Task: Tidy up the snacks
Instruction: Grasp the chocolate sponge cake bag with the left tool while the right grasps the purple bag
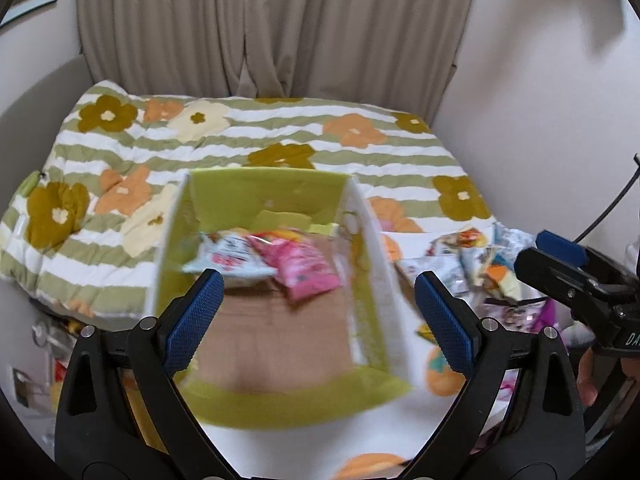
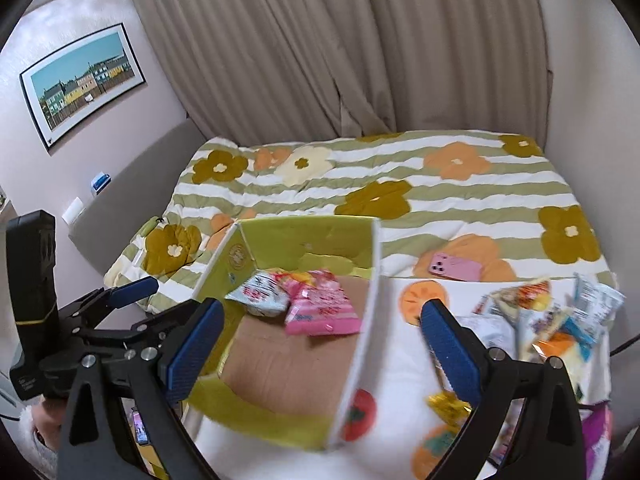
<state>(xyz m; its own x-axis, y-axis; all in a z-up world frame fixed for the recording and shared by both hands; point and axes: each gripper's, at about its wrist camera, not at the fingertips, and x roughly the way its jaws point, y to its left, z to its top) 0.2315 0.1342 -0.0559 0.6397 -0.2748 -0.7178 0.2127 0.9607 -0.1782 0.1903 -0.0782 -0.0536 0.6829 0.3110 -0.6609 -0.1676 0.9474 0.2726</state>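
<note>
An open cardboard box [image 1: 276, 196] [image 2: 304, 240] with green inner flaps sits on the bed. Inside lie a white snack bag [image 1: 228, 258] [image 2: 260, 294] and a pink snack bag [image 1: 306, 266] [image 2: 324, 308], side by side at the far end. A heap of loose snack packets [image 1: 476, 264] [image 2: 548, 316] lies on the cover to the box's right. My left gripper [image 1: 320, 312] hangs open above the box, nothing between its blue pads. My right gripper [image 2: 324, 344] is open too, empty, over the box's right wall. Each gripper shows at the other view's edge.
A flowered, green-striped quilt [image 1: 280, 136] [image 2: 440, 196] covers the bed, with beige curtains [image 2: 320, 48] behind. A pink phone [image 2: 454, 268] lies on the quilt beyond the packet heap. A framed picture [image 2: 80, 80] hangs on the left wall. A gold wrapper [image 2: 448, 404] lies near the right gripper's finger.
</note>
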